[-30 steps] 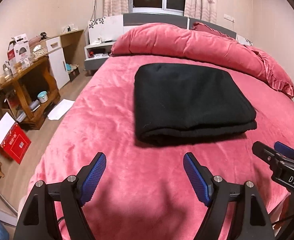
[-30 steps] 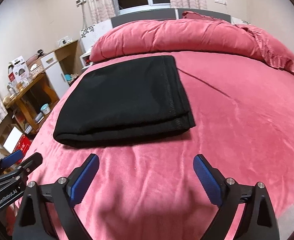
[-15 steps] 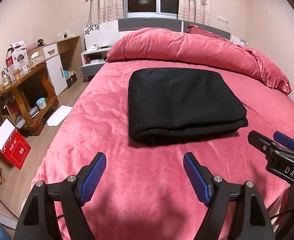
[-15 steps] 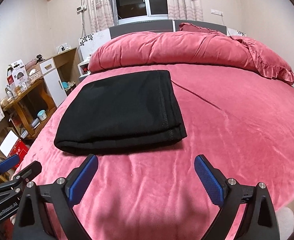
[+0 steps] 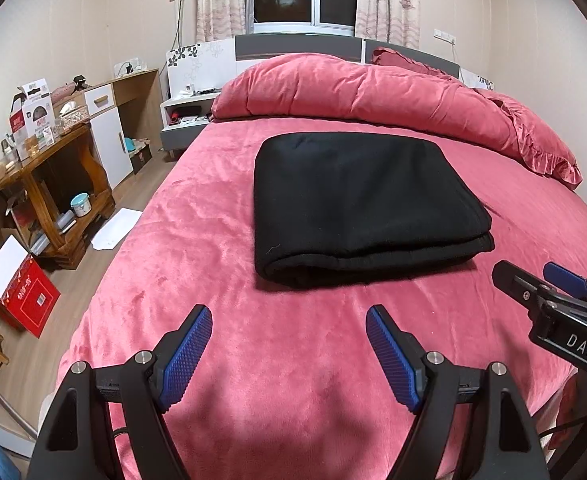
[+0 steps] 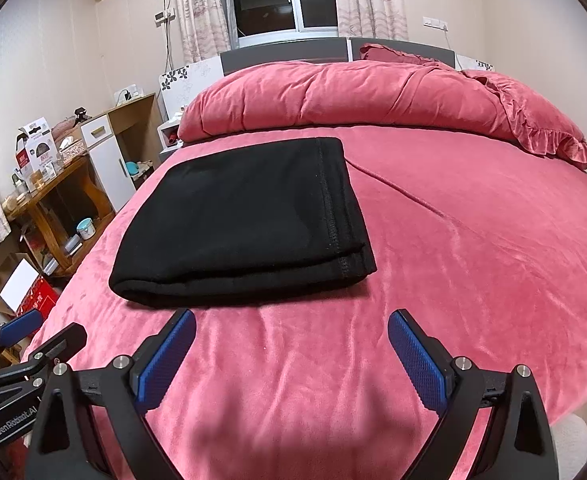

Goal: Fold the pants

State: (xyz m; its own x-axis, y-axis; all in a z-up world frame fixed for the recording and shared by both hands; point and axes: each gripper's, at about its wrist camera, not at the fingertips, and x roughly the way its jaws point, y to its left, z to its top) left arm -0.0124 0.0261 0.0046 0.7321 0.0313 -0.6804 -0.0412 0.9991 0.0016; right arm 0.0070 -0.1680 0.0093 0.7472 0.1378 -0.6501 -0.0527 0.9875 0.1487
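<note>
Pants [image 5: 357, 208] folded into a flat black rectangle, lying on the bed [image 5: 253, 360], mid-mattress, thick fold edge facing the cameras. Left gripper [image 5: 289, 342] at 6 o'clock of the pants, fingers spread wide, holding nothing, above bare blanket and apart from the cloth. Right gripper [image 6: 291, 346] likewise spread and empty, pants at its 11 o'clock. Stitched hem runs along the pants' right side. Duvet [image 6: 353, 96] bunched at 12 o'clock by the headboard. Desk [image 5: 49, 184] at 9 o'clock.
</note>
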